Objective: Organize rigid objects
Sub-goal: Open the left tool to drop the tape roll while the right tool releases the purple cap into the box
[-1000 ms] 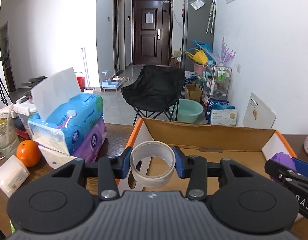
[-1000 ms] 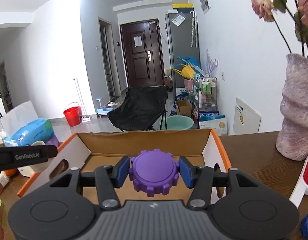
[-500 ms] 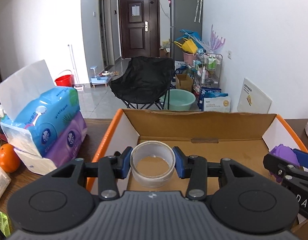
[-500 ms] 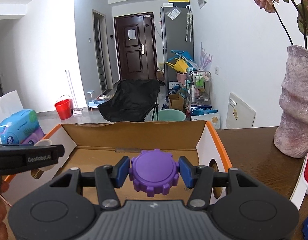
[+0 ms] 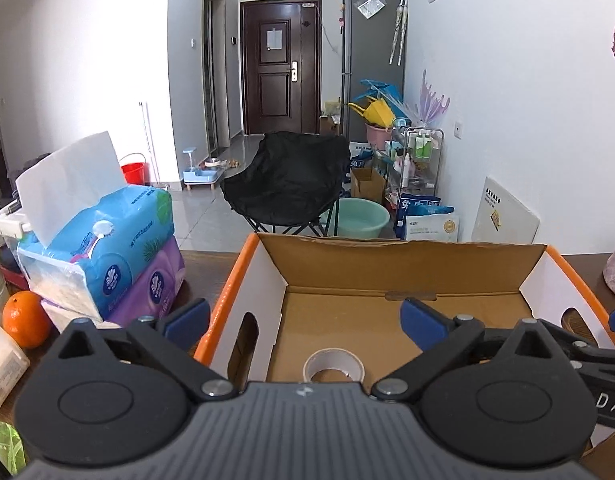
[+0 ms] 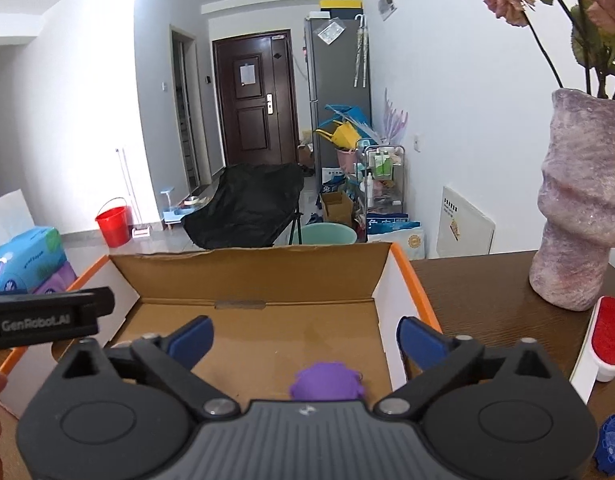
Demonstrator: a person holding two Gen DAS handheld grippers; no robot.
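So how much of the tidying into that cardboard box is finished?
Done: the tape roll and purple gear lie in the cardboard box. In hand: nothing; the left tool and right tool are opening, with nothing between them. Possibly left: the blue gear and red brush on the table.

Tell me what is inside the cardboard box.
On the cardboard box floor lie a roll of tape and a purple gear. The gripper bodies cover each one's near edge and the floor's nearest strip.
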